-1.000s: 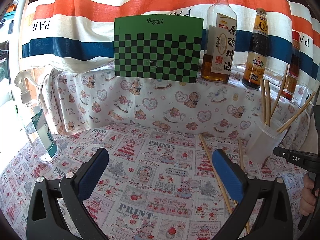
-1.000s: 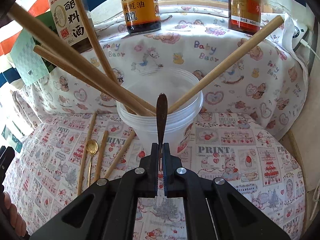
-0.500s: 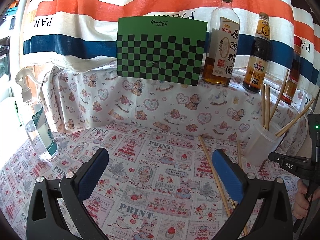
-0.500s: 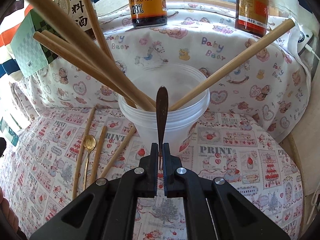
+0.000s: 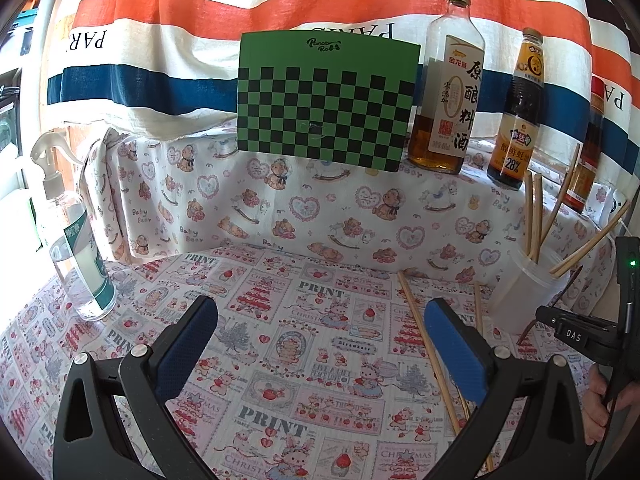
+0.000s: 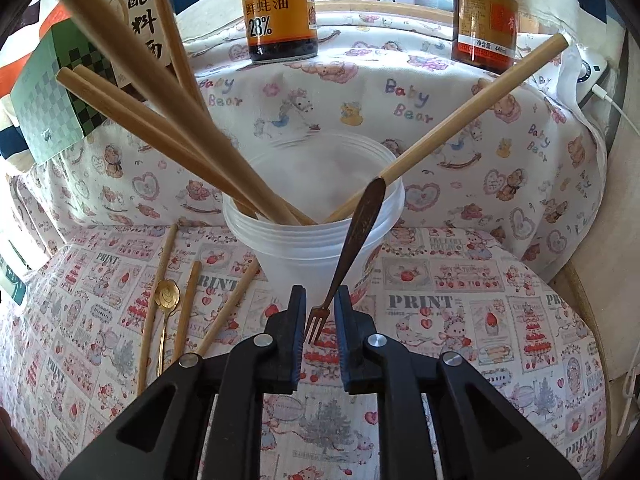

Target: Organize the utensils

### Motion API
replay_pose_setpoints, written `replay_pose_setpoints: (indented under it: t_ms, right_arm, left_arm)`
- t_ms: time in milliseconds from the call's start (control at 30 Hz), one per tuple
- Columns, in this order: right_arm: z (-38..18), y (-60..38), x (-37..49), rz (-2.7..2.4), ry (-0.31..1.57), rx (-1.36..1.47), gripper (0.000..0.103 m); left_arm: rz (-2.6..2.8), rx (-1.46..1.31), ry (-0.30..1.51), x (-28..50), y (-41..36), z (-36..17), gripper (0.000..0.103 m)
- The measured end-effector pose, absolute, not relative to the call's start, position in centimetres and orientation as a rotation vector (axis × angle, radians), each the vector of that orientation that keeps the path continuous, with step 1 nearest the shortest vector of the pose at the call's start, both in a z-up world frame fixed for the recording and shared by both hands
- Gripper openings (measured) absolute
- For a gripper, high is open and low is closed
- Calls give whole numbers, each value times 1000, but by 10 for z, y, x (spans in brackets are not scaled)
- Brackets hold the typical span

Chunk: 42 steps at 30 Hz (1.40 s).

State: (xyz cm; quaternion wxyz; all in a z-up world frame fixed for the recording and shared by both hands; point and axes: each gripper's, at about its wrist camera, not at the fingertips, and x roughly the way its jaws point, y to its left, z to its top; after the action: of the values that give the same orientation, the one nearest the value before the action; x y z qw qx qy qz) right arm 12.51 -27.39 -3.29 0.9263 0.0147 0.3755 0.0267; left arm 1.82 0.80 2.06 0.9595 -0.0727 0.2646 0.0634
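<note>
A clear plastic cup [image 6: 316,216] stands on the printed cloth and holds several bamboo chopsticks [image 6: 160,112]. My right gripper [image 6: 320,312] is open just in front of the cup. A small dark fork [image 6: 352,248] sits between its jaws, tines down, handle leaning on the cup's outer rim. More chopsticks [image 6: 158,300] and a gold spoon [image 6: 166,300] lie on the cloth left of the cup. My left gripper [image 5: 320,344] is open and empty over the cloth, left of the cup [image 5: 528,288]. A loose chopstick [image 5: 424,344] lies by its right finger.
Sauce bottles [image 5: 448,92] and a green checkered board [image 5: 326,100] stand on the raised ledge behind. A spray bottle [image 5: 76,256] stands at the left. A white cable [image 6: 616,108] and a wooden edge are at the right.
My right gripper has opened and let go of the fork, which now leans tilted against the cup outside it. The left gripper has barely moved.
</note>
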Motion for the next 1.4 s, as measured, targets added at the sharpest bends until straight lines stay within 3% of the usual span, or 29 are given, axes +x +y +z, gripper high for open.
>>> replay_pose_setpoints:
  t_ms: [67,167,367,600,800,1033,1200,1333,1400]
  right_arm:
    - [-31,-278,123,34,751,23,7]
    - [-30,-281,121,25,730,28,4]
    - [-5,-291,95,47,650,44,3]
    - [62,-310,62,21,400,124,3]
    - [78,-306,98,23,419,126,3]
    - [50,-307,135,70,526,209,3]
    - [53,-309,123,96,538,194,12]
    - [72,-317,84,122,466,232,37]
    - [78,-319,60,112,423,225,42]
  left_arm:
    - [130,-150,538,18,9,20,103]
    - [128,-156,540,19,9,20,103]
    - [132,-166,537,18,11,21,103]
    - [136,-136,562,23,7,16,103]
    - [108,-105,591,28,-1,8,103]
    - [89,-85,628,33,-7,4,103]
    - [145,-39,611,35,-10,-2,103]
    - [93,-51,630,34,-12,-1,103]
    - [47,-62,644,33,-15,-1,103]
